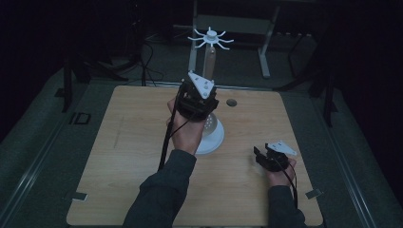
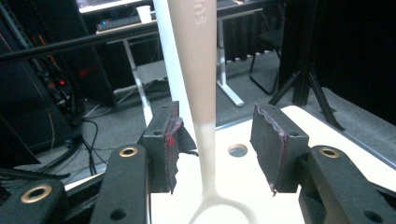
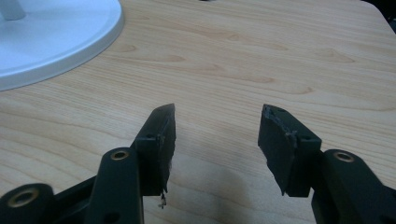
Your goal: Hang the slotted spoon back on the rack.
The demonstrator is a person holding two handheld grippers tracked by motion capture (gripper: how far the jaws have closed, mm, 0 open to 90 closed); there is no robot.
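Note:
A stand with a round white base (image 1: 213, 137), a beige pole (image 1: 209, 59) and a white hooked crown (image 1: 211, 37) rises at the table's middle back. My left gripper (image 1: 198, 99) is held up against the pole, open. In the left gripper view the pole (image 2: 196, 60) runs up through the gap of that gripper (image 2: 217, 126), nearer the left pad, with neither pad pressing it. My right gripper (image 1: 260, 154) lies low on the table at the right, open with nothing in it (image 3: 217, 121); the white base (image 3: 51, 37) sits to its far left.
The wooden table (image 1: 133, 142) has a small round hole (image 1: 231, 102) behind the stand, also seen past the left jaws as the hole (image 2: 237, 150). Desk legs, tripods and cables stand on the dark floor beyond the far edge.

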